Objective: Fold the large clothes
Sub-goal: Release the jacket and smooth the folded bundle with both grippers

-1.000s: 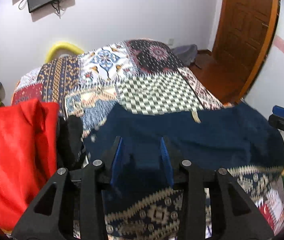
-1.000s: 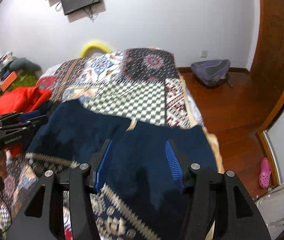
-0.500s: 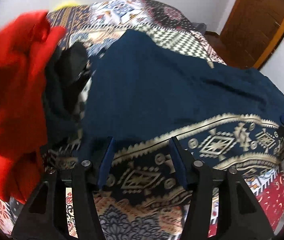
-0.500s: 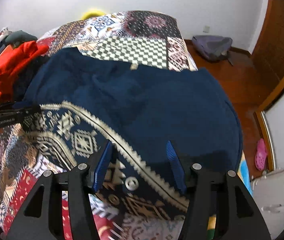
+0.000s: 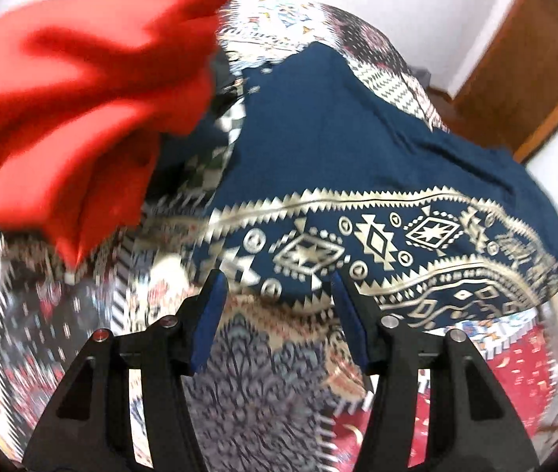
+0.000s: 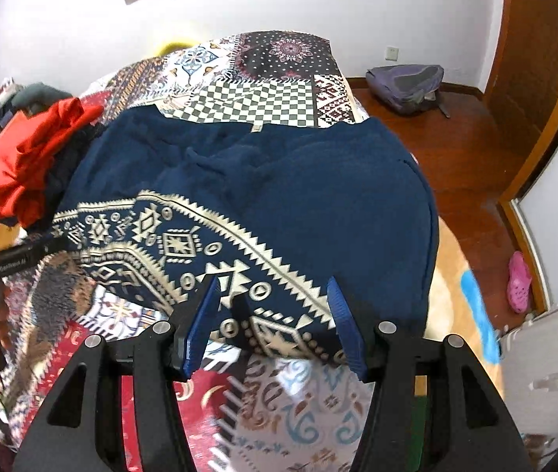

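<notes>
Both tools are poised over the near edge of the bed now. The left gripper (image 5: 277, 295) has its blue fingers spread wide with nothing between them, hanging just above the gold-patterned hem of the navy garment (image 5: 338, 149). The right gripper (image 6: 273, 303) is the same story: jaws apart, empty, right over the hem at its end. The garment itself lies spread flat across the patchwork bedspread (image 6: 263, 94), plain blue toward the far side, patterned band nearest us.

Here's the worry. On the left, a red garment (image 5: 74, 90) sits heaped right beside the navy one, and there's dark cloth tucked between them; that view is smeared with motion, so I can't say whether they overlap. If the left jaws close there, they could well snag the neighbour along with the hem. The bedspread is busy and soft too, so pinching too deep might catch the cover underneath and drag it up with the fold. Uneven grabs at the two ends would skew the crease.

Containers? None on the bed that I can see; only a grey backpack (image 6: 407, 84) slumped on the floor, contents unseen.
</notes>
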Tool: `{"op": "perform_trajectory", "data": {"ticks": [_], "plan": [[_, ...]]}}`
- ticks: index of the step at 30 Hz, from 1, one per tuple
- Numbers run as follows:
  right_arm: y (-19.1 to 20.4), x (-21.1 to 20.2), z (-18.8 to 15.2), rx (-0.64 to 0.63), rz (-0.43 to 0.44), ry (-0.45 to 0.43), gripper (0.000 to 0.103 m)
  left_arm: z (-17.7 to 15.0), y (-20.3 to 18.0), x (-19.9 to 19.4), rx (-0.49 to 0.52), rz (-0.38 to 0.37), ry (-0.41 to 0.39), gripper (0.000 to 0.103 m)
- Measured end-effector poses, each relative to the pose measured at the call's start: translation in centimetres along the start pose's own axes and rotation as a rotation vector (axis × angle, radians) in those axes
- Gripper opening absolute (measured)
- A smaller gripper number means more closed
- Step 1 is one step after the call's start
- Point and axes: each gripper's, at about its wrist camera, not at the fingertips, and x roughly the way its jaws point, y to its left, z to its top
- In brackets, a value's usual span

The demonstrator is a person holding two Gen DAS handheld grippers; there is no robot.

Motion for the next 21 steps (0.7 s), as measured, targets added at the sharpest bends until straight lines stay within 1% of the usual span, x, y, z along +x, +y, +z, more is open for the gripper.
{"op": "perform_trajectory", "data": {"ticks": [4,7,8,10,12,14,17,20,21], "plan": [[0.7,0.0,-0.4,0.005,0.023,-0.003,0.053,-1.7,2.2,-0.9,-0.126,-0.052,-0.022,0.056],[1.4,0.0,-0.5,-0.012,0.027,-0.011,0.053,-2.7,3.7,-0.4,-0.204,-0.109,0.0,0.056],[1.6,0.1,-0.5,-0.016,0.03,-0.011,0.053,-2.9,4.1,-0.1,-0.224,-0.14,0.016,0.056],[1.8,0.4,-0.4,-0.021,0.034,-0.009,0.053,-2.9,4.7,1.0,-0.276,-0.23,0.043,0.056],[2.0,0.6,-0.2,-0.02,0.037,-0.013,0.053,-2.5,4.9,1.9,-0.302,-0.313,0.053,0.056],[2.0,0.9,0.2,-0.009,0.043,-0.02,0.053,-1.9,5.2,3.4,-0.352,-0.398,0.074,0.056],[2.1,1.4,0.7,0.003,0.06,-0.02,0.053,-0.8,5.1,5.2,-0.414,-0.422,0.069,0.056],[2.3,2.0,1.1,0.006,0.072,-0.019,0.053,0.5,4.1,6.2,-0.427,-0.394,0.038,0.056],[2.4,2.2,1.1,0.005,0.073,-0.018,0.053,0.7,3.5,6.2,-0.421,-0.378,0.025,0.059]]}}
